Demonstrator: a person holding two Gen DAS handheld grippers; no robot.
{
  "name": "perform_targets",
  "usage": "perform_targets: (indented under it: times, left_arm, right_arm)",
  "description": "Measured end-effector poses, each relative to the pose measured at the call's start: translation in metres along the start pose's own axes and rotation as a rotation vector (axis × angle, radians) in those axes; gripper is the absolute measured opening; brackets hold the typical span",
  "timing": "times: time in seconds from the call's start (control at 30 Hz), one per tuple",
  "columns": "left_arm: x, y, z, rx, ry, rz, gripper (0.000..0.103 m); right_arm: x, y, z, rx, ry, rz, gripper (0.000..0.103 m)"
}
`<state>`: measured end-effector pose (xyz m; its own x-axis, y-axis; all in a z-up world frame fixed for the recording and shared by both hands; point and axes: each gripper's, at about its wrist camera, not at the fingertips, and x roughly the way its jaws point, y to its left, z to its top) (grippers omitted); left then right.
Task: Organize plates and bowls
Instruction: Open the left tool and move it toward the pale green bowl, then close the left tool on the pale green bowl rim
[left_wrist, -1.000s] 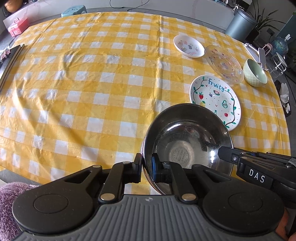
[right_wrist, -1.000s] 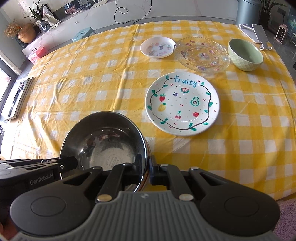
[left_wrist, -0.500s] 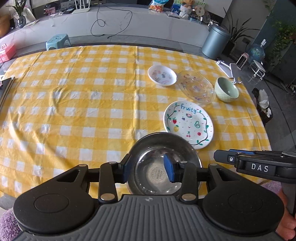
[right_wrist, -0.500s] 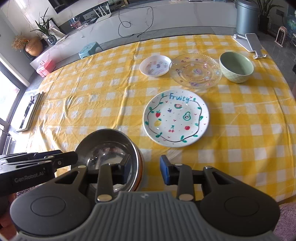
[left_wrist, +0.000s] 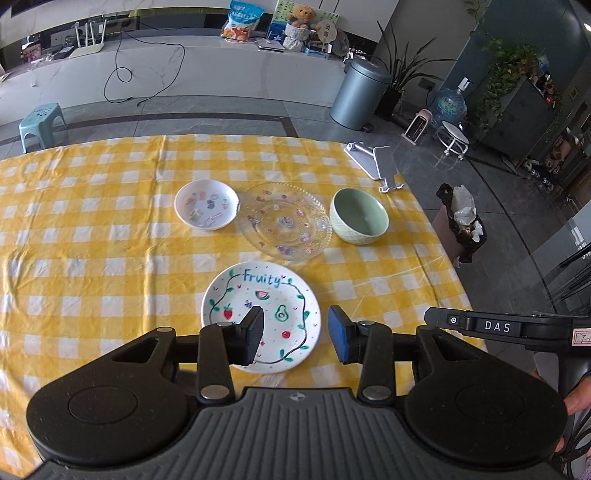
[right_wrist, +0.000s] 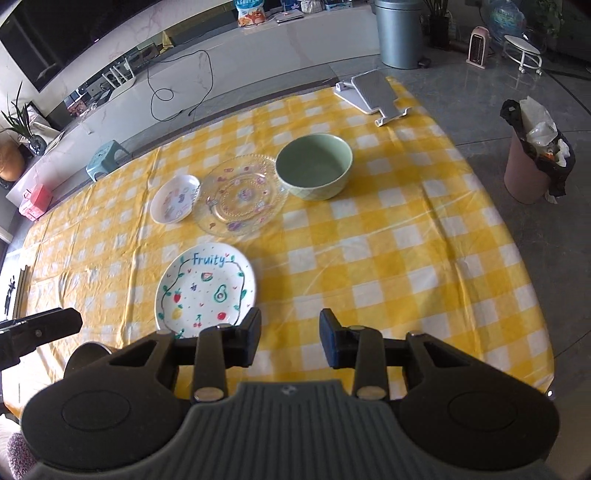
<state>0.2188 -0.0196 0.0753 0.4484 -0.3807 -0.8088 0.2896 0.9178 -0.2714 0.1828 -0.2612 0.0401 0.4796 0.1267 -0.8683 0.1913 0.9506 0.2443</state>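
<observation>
The white "Fruity" plate (left_wrist: 271, 295) (right_wrist: 207, 284) lies near the table's front. Behind it stand a small white patterned dish (left_wrist: 206, 204) (right_wrist: 175, 199), a clear glass plate (left_wrist: 284, 221) (right_wrist: 240, 195) and a green bowl (left_wrist: 358, 216) (right_wrist: 314, 164). My left gripper (left_wrist: 295, 338) is open and empty above the Fruity plate's near edge. My right gripper (right_wrist: 290, 341) is open and empty over the cloth, right of that plate. A sliver of the steel bowl (right_wrist: 86, 356) shows at lower left in the right wrist view, mostly hidden behind the gripper.
A yellow checked cloth (left_wrist: 92, 240) covers the table. A white phone stand (left_wrist: 376, 164) (right_wrist: 373, 94) lies at the far right corner. A bin with a bag (right_wrist: 532, 162) stands on the floor past the right edge. The other gripper's handle (left_wrist: 495, 326) shows at right.
Both grippers have opened, let go of the steel bowl and lifted up and back. The bowl has dropped out of the left wrist view.
</observation>
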Motion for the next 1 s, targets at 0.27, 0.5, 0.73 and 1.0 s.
perform_targets:
  times: [0.27,0.5,0.73,1.0]
  left_arm:
    - [0.063,-0.033,0.045,0.014,0.008,-0.059,0.045]
    - [0.137,-0.046,0.081,0.008,0.049,-0.033,0.039]
    - [0.201,-0.043,0.104,-0.029,0.086,0.022,0.034]
    - [0.235,-0.038,0.108,-0.049,0.132,0.015,0.018]
  right_arm:
    - [0.023,-0.027,0.058,0.002,-0.059,-0.004,0.034]
    - [0.072,-0.045,0.105,0.03,-0.051,0.019,0.03]
    - [0.13,-0.059,0.138,0.061,0.001,0.012,0.025]
    - [0.169,-0.058,0.147,0.075,0.053,0.025,0.019]
